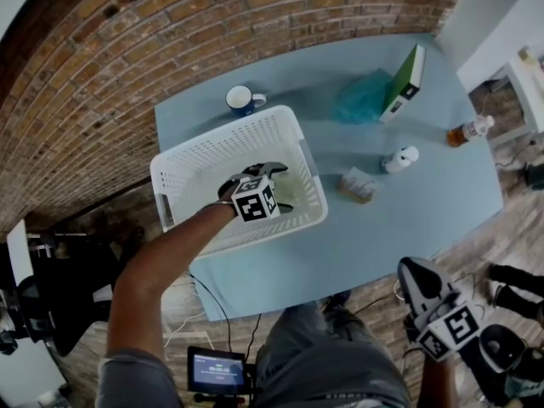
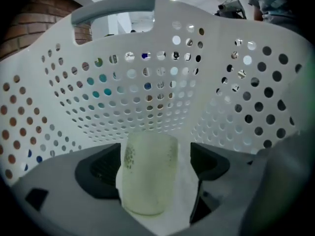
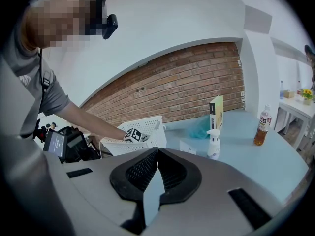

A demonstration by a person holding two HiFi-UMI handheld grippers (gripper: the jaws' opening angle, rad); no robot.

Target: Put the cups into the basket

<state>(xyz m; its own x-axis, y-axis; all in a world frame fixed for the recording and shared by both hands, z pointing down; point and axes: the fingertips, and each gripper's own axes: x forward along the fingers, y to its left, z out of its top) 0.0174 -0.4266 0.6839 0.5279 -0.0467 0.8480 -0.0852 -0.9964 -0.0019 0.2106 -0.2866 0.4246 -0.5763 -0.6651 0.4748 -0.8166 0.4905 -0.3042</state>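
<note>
A white perforated basket [image 1: 189, 167] stands on the blue table [image 1: 399, 228]. My left gripper [image 1: 270, 173] reaches down into it, and its jaws stand open. A pale green cup [image 2: 147, 173] sits upright on the basket floor between the dark pads [image 2: 98, 168], with white floor showing between it and the right pad. A blue mug [image 1: 243, 100] stands on the table just behind the basket. My right gripper [image 1: 422, 280] is shut and empty, held off the table's near edge at the lower right. In the right gripper view its pads [image 3: 170, 173] meet with nothing between them.
On the table to the right of the basket are a teal bag [image 1: 364, 98], an upright green and white book [image 1: 405, 83], a white spray bottle [image 1: 399, 160], a small packet [image 1: 359, 184] and a tea bottle [image 1: 467, 131]. A brick wall runs behind the table.
</note>
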